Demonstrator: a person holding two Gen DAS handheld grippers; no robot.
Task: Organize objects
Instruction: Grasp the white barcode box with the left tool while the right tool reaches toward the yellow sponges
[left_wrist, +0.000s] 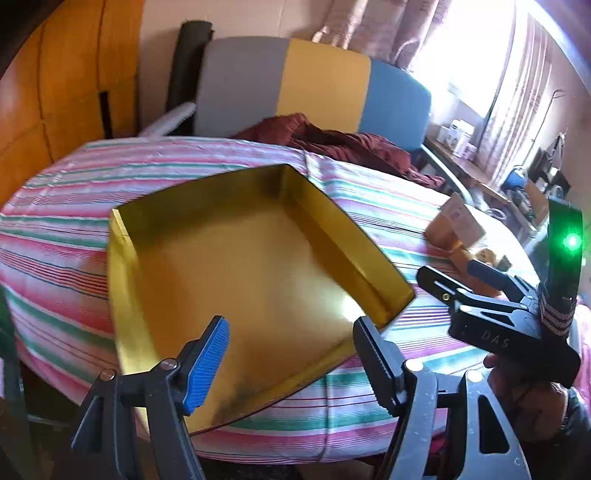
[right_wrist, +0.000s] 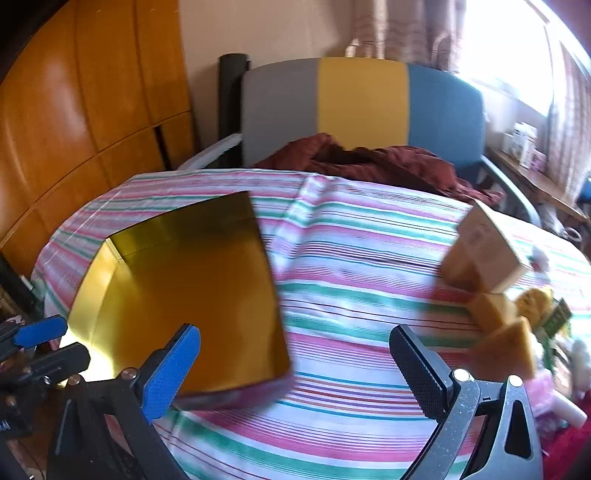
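An open gold tray (left_wrist: 240, 280) lies on the striped cloth and shows nothing inside. My left gripper (left_wrist: 291, 363) hovers open over the tray's near edge, its blue pad (left_wrist: 207, 362) and black pad clear of the walls. In the right wrist view the same tray (right_wrist: 184, 295) sits to the left, with the left gripper (right_wrist: 74, 341) at its near left corner. My right gripper (right_wrist: 295, 373) stands wide open above bare cloth, nothing between its fingers. A cardboard box figure (right_wrist: 484, 251) and tan blocks (right_wrist: 506, 350) lie to its right. In the left wrist view the right gripper (left_wrist: 445, 268) points at those blocks.
The striped cloth (right_wrist: 351, 295) covers a round table. A chair with a grey, yellow and blue back (right_wrist: 362, 103) stands behind it, draped with a dark red cloth (right_wrist: 369, 162). A yellow plush toy (right_wrist: 532, 299) sits by the blocks. Wooden cabinets (right_wrist: 74, 129) stand on the left.
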